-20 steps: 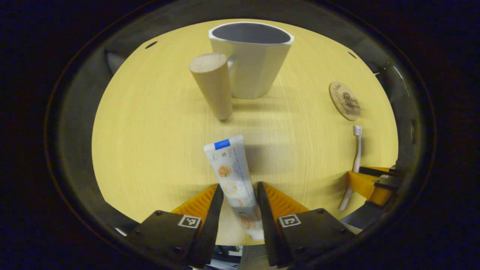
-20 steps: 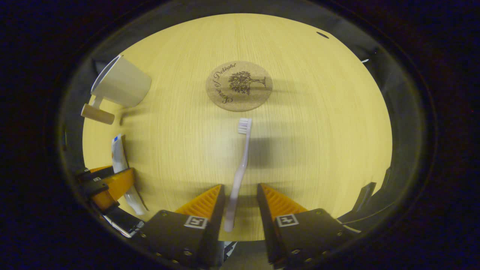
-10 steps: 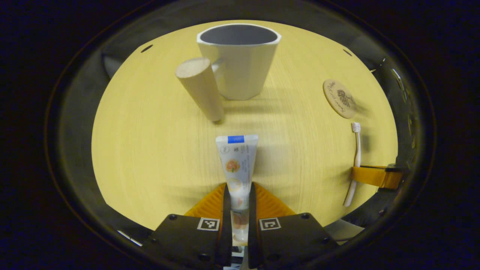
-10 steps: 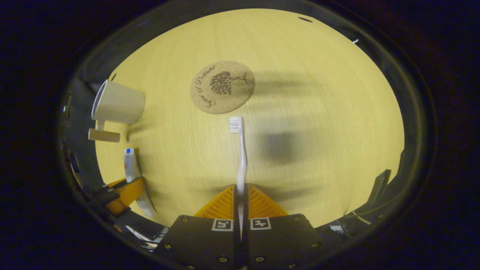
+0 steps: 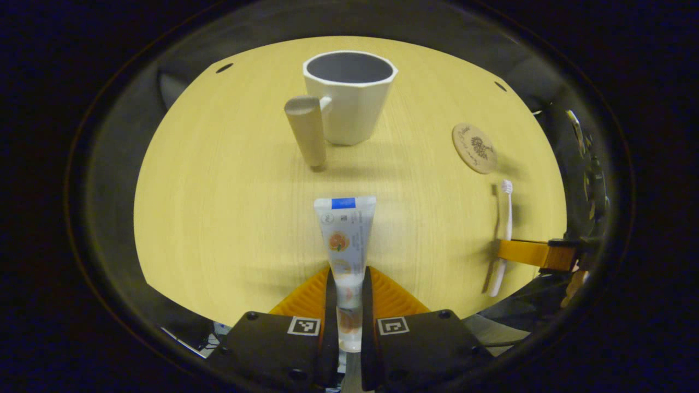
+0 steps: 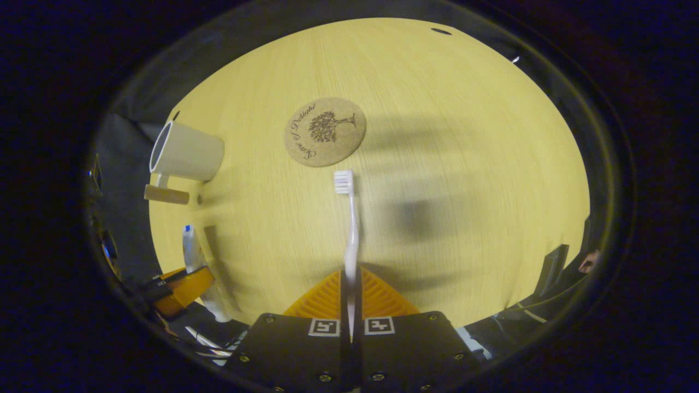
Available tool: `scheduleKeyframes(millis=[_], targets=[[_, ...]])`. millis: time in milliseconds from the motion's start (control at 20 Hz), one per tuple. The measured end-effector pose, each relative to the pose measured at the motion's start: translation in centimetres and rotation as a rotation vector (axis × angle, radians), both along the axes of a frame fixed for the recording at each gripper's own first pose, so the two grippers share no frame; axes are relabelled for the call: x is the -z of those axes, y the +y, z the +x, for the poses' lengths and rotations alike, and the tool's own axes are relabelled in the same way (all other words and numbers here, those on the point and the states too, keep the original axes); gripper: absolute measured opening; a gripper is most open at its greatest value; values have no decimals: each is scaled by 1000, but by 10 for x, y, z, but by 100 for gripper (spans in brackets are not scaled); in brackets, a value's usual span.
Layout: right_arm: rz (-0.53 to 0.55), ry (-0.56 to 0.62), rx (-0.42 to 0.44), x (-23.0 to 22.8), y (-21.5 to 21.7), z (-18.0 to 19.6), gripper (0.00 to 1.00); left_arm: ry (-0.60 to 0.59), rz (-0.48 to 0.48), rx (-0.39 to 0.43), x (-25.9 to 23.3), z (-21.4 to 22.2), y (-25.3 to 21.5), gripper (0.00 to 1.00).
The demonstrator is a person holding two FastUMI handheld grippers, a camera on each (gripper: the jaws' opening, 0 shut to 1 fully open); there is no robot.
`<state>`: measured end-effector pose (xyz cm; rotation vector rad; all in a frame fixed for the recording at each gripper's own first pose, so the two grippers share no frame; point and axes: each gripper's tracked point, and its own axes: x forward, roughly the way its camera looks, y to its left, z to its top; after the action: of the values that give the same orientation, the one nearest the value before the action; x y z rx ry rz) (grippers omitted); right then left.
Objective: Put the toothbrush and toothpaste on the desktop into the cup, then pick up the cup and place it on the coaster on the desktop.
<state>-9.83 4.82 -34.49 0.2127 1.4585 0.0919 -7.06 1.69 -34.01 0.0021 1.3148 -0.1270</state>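
Note:
My left gripper [image 5: 346, 275] is shut on the lower part of a white toothpaste tube [image 5: 344, 234], held off the table with its flat end pointing ahead. Beyond it stands a white cup [image 5: 349, 98] with a wooden handle [image 5: 307, 131]. My right gripper [image 6: 350, 278] is shut on the handle of a white toothbrush [image 6: 349, 218], bristles pointing ahead toward the round cork coaster [image 6: 325, 131]. In the left gripper view the right gripper [image 5: 524, 252] with the toothbrush [image 5: 503, 229] shows at the right, near the coaster [image 5: 474, 148]. In the right gripper view the cup [image 6: 185, 152] and the left gripper [image 6: 183, 284] with the toothpaste [image 6: 192, 248] sit at the left.
The light wooden tabletop [image 5: 229, 207] spreads under both grippers, with its edges curving round the view. Small dark holes [image 5: 222, 67] mark the far corners of the table [image 6: 464, 164]. Dark booth surroundings lie beyond the edges.
Both grippers closed on their objects a second ago, then rose and drew back. The cup and coaster now look smaller and farther off, and the toothpaste and toothbrush are off the table.

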Motion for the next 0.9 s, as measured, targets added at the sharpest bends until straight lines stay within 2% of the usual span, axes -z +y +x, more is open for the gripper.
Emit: scheduleKeyframes(millis=[450,650,900], targets=[[64,-72,32,-29,-5,9,2,-182,-35,-22,-77,40,-13,24],[83,-90,53,-37,-7,10,2,-286,-71,-9,-121,84,-21,24],[102,-109,86,-44,-9,12,2,-366,-57,23,-139,138,-25,24]])
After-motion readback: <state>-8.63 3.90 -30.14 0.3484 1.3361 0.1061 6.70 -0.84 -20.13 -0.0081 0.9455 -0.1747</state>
